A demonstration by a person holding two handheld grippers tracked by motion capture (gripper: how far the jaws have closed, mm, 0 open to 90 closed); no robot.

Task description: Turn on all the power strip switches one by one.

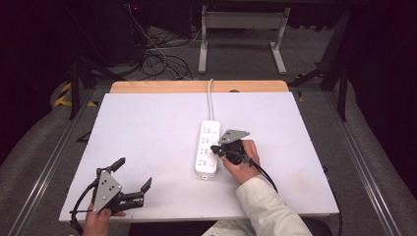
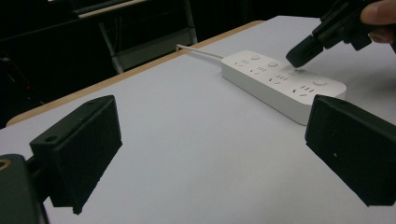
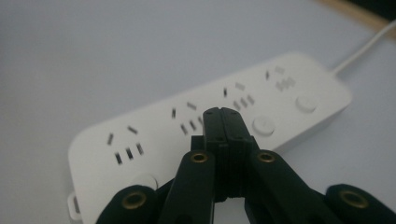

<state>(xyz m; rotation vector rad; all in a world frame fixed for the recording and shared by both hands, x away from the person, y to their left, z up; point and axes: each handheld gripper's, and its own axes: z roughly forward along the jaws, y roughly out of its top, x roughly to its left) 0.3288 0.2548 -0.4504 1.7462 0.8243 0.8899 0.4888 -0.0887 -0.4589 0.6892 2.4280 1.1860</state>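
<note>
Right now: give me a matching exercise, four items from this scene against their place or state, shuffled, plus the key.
Things:
1. left gripper
2. right gripper
3. power strip
4. white cable

Place or state:
A. runs from the strip's far end to the table's far wooden edge
B. jaws closed together, tips over the strip's top beside a round button
C. jaws spread wide with nothing between them, near the table's front left corner
D. lies flat near the middle of the white table top

Pairs: 1-C, 2-B, 3-D, 4-A

The high view looks down on the table; both gripper views, low and near, share the power strip.
</note>
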